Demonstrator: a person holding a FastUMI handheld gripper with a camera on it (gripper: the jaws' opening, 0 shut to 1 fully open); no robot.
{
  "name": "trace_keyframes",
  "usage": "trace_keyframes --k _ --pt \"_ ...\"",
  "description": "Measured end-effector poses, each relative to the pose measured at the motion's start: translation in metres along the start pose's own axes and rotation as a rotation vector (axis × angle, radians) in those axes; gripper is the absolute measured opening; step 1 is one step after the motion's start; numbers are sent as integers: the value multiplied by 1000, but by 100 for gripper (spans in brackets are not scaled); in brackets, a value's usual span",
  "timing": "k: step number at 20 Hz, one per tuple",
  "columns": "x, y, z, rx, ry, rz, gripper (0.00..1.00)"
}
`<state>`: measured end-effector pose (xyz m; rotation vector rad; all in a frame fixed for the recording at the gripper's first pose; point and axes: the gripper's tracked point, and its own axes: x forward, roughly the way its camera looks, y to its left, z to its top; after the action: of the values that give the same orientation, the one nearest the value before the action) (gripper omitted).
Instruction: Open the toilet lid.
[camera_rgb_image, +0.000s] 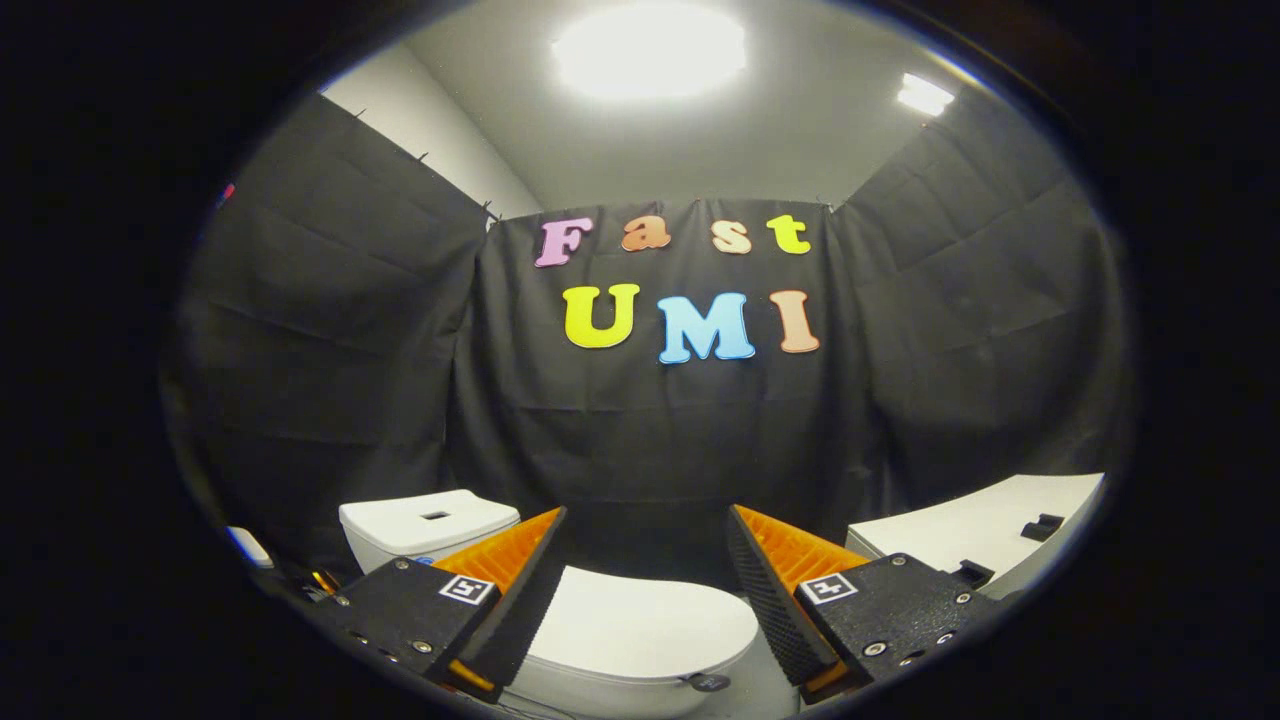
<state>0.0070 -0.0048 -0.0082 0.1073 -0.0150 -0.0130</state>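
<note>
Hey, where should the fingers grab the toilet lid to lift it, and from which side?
Likely the lid's front rim, the curved edge nearest the fingers, coming from the front. The lid lies shut and flat, its hinge presumably back by the tank, so the near rim gives the most leverage. The gripper is open, its fingers spread above the lid and touching nothing; lower it to straddle that thin edge.

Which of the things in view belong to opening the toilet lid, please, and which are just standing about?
Belong to the job:
toilet lid, closed, lying below and between the fingers
gripper, open, holding nothing
toilet tank, behind the lid

Just standing about:
white counter beyond the right finger
small black object on that counter
</note>
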Motion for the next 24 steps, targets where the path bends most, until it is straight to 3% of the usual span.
trace_keyframes --k 10,19,24 --pt "44 -28 -70 195 130 -76 94" --pt "53 -65 -153 466 236 -203 96" --pt "50 -86 -187 552 276 -274 96"
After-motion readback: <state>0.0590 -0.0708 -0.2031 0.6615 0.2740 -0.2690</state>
